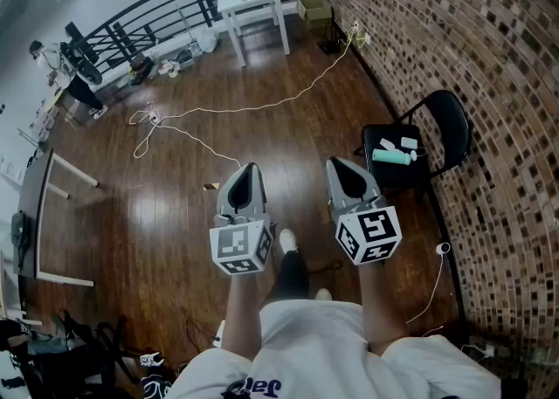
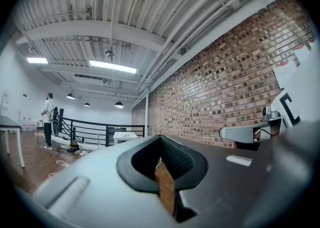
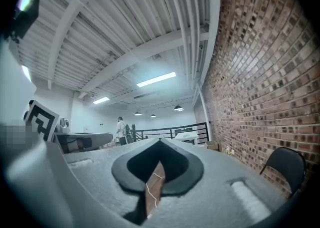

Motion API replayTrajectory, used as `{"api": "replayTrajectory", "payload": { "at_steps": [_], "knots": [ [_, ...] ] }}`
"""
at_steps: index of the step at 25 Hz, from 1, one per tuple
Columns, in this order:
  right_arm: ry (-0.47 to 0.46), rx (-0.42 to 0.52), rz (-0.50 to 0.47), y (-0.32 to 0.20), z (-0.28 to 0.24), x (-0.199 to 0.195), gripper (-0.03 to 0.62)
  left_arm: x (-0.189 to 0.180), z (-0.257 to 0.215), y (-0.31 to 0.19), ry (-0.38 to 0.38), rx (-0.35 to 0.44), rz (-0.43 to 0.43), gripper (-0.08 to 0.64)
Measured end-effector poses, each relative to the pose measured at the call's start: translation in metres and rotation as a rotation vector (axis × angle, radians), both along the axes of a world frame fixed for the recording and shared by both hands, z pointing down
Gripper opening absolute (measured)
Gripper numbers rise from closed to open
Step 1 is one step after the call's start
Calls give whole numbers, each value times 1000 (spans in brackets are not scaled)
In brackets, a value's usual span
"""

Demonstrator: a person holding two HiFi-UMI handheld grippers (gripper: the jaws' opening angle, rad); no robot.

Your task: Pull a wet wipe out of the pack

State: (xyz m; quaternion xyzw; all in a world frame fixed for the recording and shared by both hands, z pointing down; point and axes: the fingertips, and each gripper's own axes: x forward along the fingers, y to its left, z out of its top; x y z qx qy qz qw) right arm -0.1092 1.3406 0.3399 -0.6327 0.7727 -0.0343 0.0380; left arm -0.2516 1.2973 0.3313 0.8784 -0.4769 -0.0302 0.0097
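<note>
Indoors, L gripper, R gripper fingers clenched above wood floor, brick wall.

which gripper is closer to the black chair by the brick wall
Right. The right gripper is held just left of the black chair in the head view; the left gripper sits further left, on the right one's far side.

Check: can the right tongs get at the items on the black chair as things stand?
Probably not from here: the right tongs, shut and level, stand apart from the chair and its items. Only bare floor lies between, so stepping closer should do.
</note>
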Motion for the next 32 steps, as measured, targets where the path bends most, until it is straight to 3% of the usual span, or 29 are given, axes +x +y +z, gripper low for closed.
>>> {"api": "replayTrajectory", "payload": {
  "at_steps": [4,8,13,18,23,32],
  "knots": [
    [39,0,-20,-61,0,-3,-9,15,-10,-58,38,65,18,15],
    [64,7,-30,-140,-10,-4,-9,30,-3,-134,-8,59,29,15],
    [111,0,-49,-236,-23,-30,-9,18,-26,-232,44,31,34,15],
    [156,4,-33,-309,-28,-42,-9,14,-23,-307,15,45,54,15],
    [185,-37,-10,-353,-19,-29,-8,27,-11,-357,56,-23,74,15],
    [149,-13,-57,-478,-10,12,-8,66,-11,-471,31,3,29,15]
  ]
}}
